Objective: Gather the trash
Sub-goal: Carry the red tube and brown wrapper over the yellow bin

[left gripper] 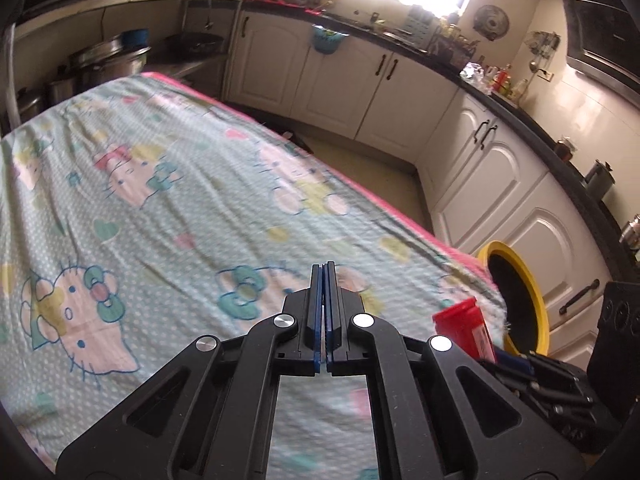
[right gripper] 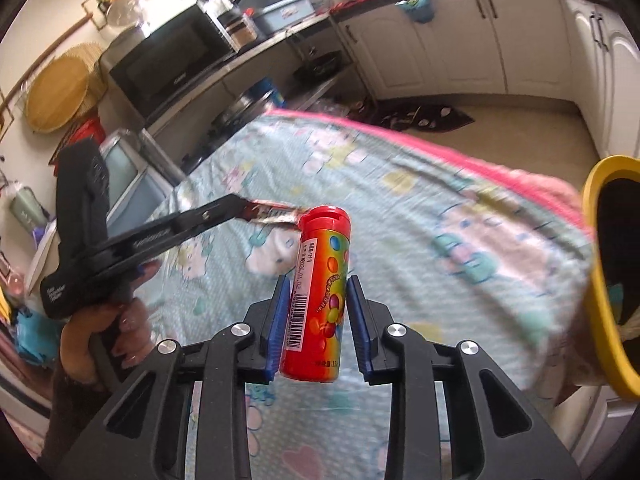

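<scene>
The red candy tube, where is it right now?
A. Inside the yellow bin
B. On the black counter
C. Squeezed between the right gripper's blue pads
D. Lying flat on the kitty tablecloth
C: in the right wrist view the red candy tube stands between the blue pads of the right gripper, lifted off the tablecloth, with the yellow bin off to the side.
</scene>
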A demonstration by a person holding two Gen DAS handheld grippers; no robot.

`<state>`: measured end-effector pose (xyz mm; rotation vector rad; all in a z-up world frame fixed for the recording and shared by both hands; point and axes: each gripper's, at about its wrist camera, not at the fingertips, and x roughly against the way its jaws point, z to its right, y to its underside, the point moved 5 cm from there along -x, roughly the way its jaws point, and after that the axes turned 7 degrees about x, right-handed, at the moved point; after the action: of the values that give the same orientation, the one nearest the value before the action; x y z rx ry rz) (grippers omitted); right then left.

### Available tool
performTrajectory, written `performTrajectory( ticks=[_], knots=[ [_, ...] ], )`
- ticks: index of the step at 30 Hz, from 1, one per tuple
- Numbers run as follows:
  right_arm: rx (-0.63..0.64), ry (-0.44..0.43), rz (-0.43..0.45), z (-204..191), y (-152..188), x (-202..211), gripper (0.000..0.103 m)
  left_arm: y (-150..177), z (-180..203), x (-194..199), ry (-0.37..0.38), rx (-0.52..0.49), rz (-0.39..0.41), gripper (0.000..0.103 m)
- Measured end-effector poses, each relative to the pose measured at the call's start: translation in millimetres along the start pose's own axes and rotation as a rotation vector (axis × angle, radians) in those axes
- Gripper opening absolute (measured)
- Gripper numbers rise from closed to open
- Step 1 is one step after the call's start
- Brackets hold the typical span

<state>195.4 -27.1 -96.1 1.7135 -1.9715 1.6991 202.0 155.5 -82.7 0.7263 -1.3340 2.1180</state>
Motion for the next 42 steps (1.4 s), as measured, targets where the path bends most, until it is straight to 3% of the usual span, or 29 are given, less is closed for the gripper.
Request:
performTrajectory(
  ticks=[24, 42],
  knots=[
    [-0.206, 0.194, 0.241, 143, -13, 125, 0.027, -3, 195, -12, 0.191, -0.244, 0.024, 0.000],
    [-0.295, 0.310, 0.336, 203, 6, 182, 0.027, 16, 290, -32, 0.315, -0.308, -0.009, 0.000]
  ],
)
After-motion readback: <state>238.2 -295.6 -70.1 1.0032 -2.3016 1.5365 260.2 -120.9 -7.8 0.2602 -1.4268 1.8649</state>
